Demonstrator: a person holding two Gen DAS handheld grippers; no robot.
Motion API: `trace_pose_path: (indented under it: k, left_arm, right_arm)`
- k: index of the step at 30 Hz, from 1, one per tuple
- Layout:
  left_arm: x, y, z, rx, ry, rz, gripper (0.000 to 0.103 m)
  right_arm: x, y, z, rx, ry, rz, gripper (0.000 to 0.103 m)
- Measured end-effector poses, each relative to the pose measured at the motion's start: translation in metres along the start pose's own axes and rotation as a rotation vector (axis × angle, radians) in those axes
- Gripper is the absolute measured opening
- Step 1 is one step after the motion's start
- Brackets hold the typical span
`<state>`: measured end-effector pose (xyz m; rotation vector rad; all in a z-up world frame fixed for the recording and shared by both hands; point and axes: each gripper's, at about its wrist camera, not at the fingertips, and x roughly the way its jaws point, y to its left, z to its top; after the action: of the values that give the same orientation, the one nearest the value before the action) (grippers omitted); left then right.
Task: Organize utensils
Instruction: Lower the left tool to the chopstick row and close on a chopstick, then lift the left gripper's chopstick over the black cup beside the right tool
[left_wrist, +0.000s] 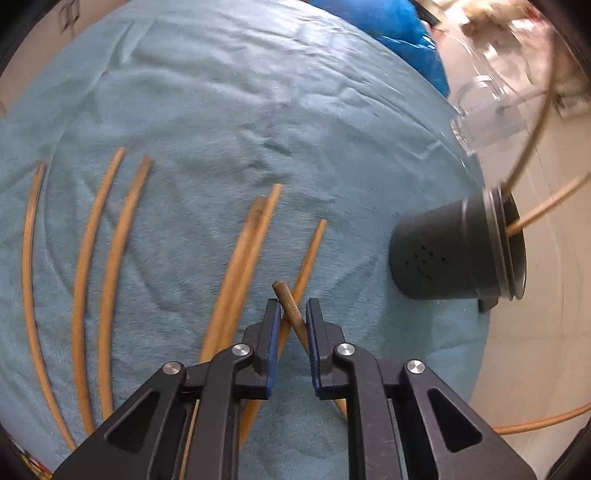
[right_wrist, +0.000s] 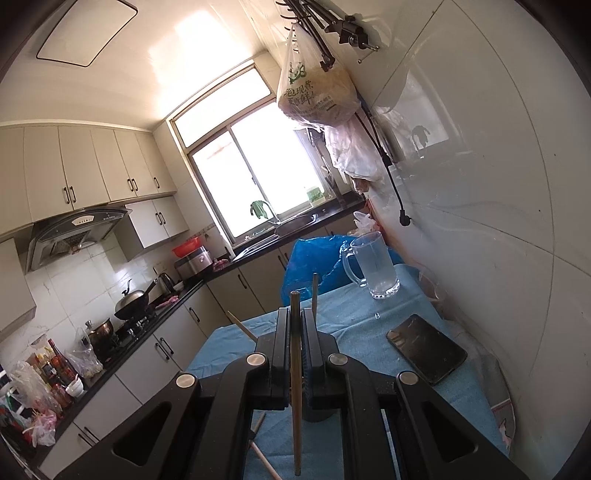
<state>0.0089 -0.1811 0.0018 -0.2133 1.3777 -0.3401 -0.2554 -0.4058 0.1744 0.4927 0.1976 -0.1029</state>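
Left tool: the left tool is seen nearly closed, a dark-tipped chopstick lying slantwise between its blue pads; whether the pads already press on it cannot be told.
Right tool: the right tool is clamped tight on one upright chopstick, held near mid-length.
Loose chopsticks: more chopsticks are spread flat on the cloth to the left of the left tool, two lying side by side just ahead of it.
Holder: a dark perforated holder stands ahead and to the right of the left tool, sticks already poking from its mouth.
Handling: the sticks are judged light, stiff and smooth, apt to pivot or slide when pinched at one end; a hold nearer the middle is advised.
Surface: a soft teal cloth is laid over the bench, giving some cushion under thin sticks.
Room: a narrow kitchen is shown; beyond the right tool a glass mug and, to its right, a phone are seen.
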Motion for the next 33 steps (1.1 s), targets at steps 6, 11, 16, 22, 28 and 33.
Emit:
trace_pose_path:
  k: [6, 11, 16, 22, 28, 33]
  left_arm:
    - [0.004, -0.026, -0.008, 0.132, -0.048, 0.066, 0.013]
    - [0.004, -0.027, -0.003, 0.137, -0.059, 0.055, 0.006]
    - [-0.022, -0.032, -0.012, 0.166, -0.095, -0.018, 0.006]
    - [-0.052, -0.037, -0.020, 0.190, -0.146, -0.079, 0.006]
    - [-0.103, -0.047, -0.030, 0.244, -0.275, -0.137, 0.006]
    - [-0.140, -0.057, -0.038, 0.290, -0.388, -0.156, 0.006]
  right_arm:
    - [0.000, -0.001, 0.001, 0.006, 0.002, -0.011, 0.006]
    - [-0.001, 0.000, 0.001, 0.003, 0.001, -0.012, 0.006]
    - [-0.002, 0.002, 0.003, 0.001, -0.005, -0.019, 0.006]
    - [-0.002, 0.004, 0.003, -0.007, -0.007, -0.019, 0.006]
    - [-0.003, 0.011, 0.006, -0.023, -0.015, -0.018, 0.006]
    - [-0.002, 0.016, 0.008, -0.034, -0.021, -0.020, 0.006]
